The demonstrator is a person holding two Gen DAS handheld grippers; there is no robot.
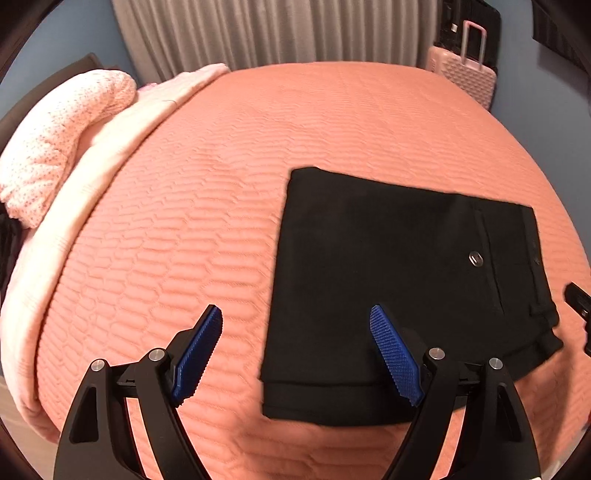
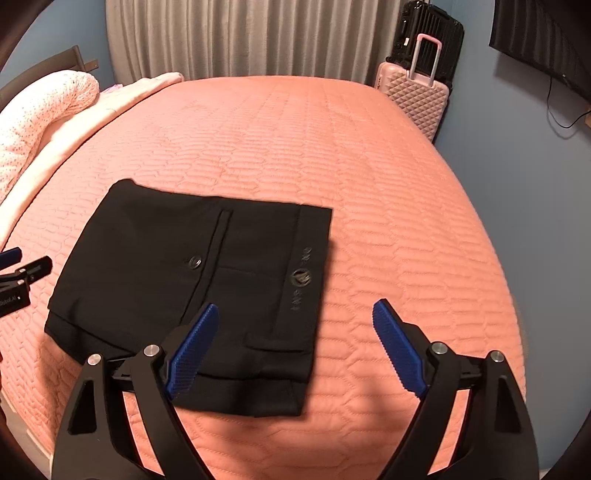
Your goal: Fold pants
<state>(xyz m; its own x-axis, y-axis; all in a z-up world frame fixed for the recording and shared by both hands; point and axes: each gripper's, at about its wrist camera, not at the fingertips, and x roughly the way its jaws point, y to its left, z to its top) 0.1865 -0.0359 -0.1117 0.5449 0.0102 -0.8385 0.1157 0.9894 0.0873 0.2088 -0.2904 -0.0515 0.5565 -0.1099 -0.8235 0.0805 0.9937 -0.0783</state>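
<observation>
The black pants [image 1: 399, 280] lie folded into a flat rectangle on the salmon quilted bedspread [image 1: 192, 236], with a button and the waistband on top. They also show in the right wrist view [image 2: 192, 280]. My left gripper [image 1: 295, 317] is open and empty above the fold's near left corner. My right gripper [image 2: 295, 314] is open and empty above the fold's near right edge. The left gripper's tip [image 2: 22, 273] shows at the left edge of the right wrist view. The right gripper [image 1: 580, 302] shows at the right edge of the left wrist view.
A speckled pink pillow [image 1: 62, 136] and a pale pink blanket [image 1: 92, 177] lie along the bed's left side. A pink suitcase [image 2: 417, 96] and a black suitcase [image 2: 424, 33] stand beyond the far right corner. Grey curtains [image 2: 251, 37] hang behind.
</observation>
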